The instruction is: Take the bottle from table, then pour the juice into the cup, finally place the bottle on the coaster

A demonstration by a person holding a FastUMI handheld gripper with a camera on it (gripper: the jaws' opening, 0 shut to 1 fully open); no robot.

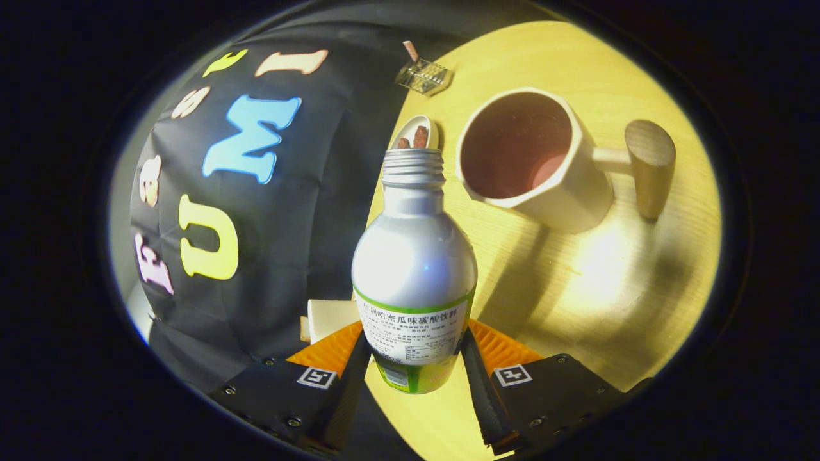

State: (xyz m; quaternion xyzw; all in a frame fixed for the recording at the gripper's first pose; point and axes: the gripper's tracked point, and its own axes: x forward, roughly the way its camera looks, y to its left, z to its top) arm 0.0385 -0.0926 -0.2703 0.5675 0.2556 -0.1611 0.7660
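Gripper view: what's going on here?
The hand-held gripper is shut on an uncapped silver bottle, both fingers pressing its labelled lower body. The view is rolled, so the bottle seems lifted off the wooden table. The mug with a wooden handle sits just beyond the bottle's mouth, to one side, and looks empty. A small dish of snacks lies behind the bottle's neck. No liquid is flowing.

Silver bottle [414, 256], white-and-green label with dark print. Cream cup [535, 163], reddish-brown inside, tan wood handle. Pale yellow wood-grain bench [596, 282]. Black-and-white square markers on tool [414, 358].
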